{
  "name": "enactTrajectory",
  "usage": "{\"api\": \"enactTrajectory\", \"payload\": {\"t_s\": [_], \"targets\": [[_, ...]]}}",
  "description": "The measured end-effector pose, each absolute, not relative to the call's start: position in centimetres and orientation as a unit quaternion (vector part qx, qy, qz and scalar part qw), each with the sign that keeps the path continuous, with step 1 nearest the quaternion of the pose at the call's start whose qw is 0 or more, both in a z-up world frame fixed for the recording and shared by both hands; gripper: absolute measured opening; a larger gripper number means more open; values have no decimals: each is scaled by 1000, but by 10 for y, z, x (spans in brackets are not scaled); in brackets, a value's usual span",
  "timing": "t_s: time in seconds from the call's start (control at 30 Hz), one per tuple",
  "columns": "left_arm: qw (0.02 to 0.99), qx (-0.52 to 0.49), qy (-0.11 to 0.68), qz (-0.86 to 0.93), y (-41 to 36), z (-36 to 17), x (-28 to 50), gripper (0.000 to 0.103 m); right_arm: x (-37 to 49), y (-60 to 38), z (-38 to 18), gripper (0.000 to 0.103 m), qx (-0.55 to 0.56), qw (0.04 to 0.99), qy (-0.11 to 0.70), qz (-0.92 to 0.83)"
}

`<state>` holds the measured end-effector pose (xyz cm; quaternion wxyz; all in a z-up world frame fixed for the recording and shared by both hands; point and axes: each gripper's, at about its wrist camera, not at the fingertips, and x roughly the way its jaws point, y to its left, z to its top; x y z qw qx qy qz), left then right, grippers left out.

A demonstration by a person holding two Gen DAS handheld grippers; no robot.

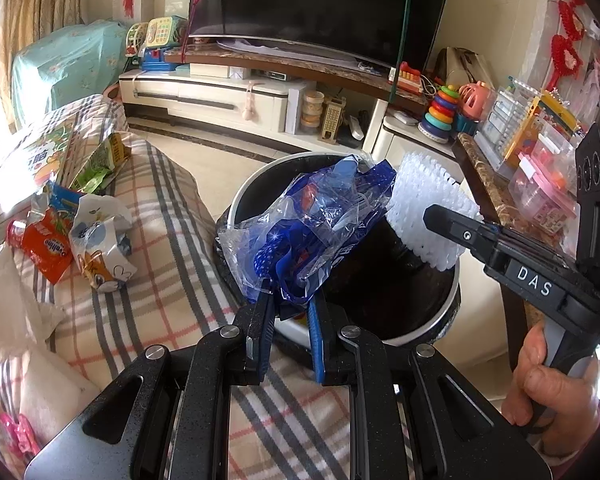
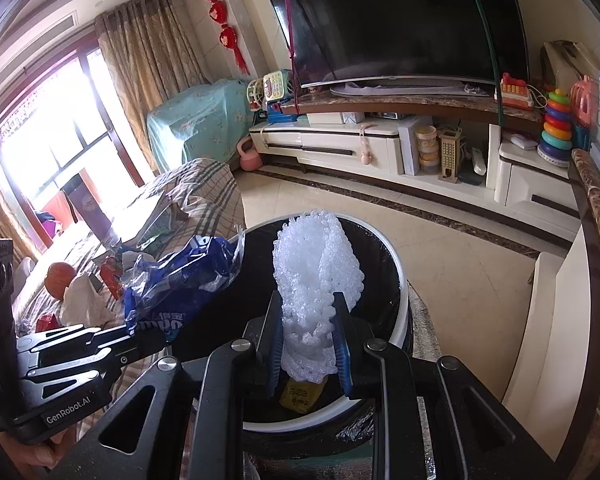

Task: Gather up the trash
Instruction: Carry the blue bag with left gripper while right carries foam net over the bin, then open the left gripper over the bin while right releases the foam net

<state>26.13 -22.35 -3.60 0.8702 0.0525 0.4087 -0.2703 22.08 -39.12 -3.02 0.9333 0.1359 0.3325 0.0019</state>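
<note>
Both pieces of trash hang over the round black bin with a white rim (image 1: 436,320), at centre frame in both views. The left gripper (image 1: 288,300) pinches a crumpled blue and clear plastic bag (image 1: 312,224); the right gripper (image 2: 308,336) clamps a white foam mesh sleeve (image 2: 316,264). The drop-off step appears to be in hand: next, each claw should open over the bin's mouth, then go for the wrappers (image 1: 76,236) at left on the checked blanket (image 1: 172,280).

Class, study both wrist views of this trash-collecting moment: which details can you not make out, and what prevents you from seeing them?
- Bottom of the round black white-rimmed trash bin: right wrist view, hidden by the white foam fruit net.
- Printing on the crumpled blue and clear plastic bag: left wrist view, creased and folded, unreadable.
- Yellow packet in the bin: right wrist view, print too small.
- Person: only a hand, cut by the left wrist view's edge.
</note>
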Motion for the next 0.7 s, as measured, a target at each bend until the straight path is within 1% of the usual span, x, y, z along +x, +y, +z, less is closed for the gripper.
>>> {"api": "enactTrajectory", "payload": {"t_s": [0.23,0.3,0.33,0.4,0.47,0.5,0.53,0.57,0.63,0.7], "targets": [[868,56,412,-272,-230,-37,265,15,222,-392,-30,22,135,933,334,2],[866,54,415,-274,-231,-38,267,15,223,-392,-30,24,134,933,335,1],[865,53,416,-275,-232,-39,268,17,224,-393,-31,26,134,932,336,1],[864,51,420,-275,-233,-40,269,19,227,-395,-32,27,136,931,339,2],[863,50,422,-274,-231,-41,270,27,228,-398,-33,39,141,929,342,3],[863,49,422,-273,-230,-41,269,29,228,-400,-34,42,145,928,342,3],[864,48,422,-272,-229,-42,268,39,228,-400,-34,49,147,928,342,5],[865,47,421,-269,-229,-42,267,46,227,-401,-34,53,149,928,341,5],[868,45,419,-264,-224,-42,264,50,226,-401,-34,53,148,928,342,4],[868,40,421,-260,-217,-44,260,52,224,-399,-34,56,151,928,341,6]]}}
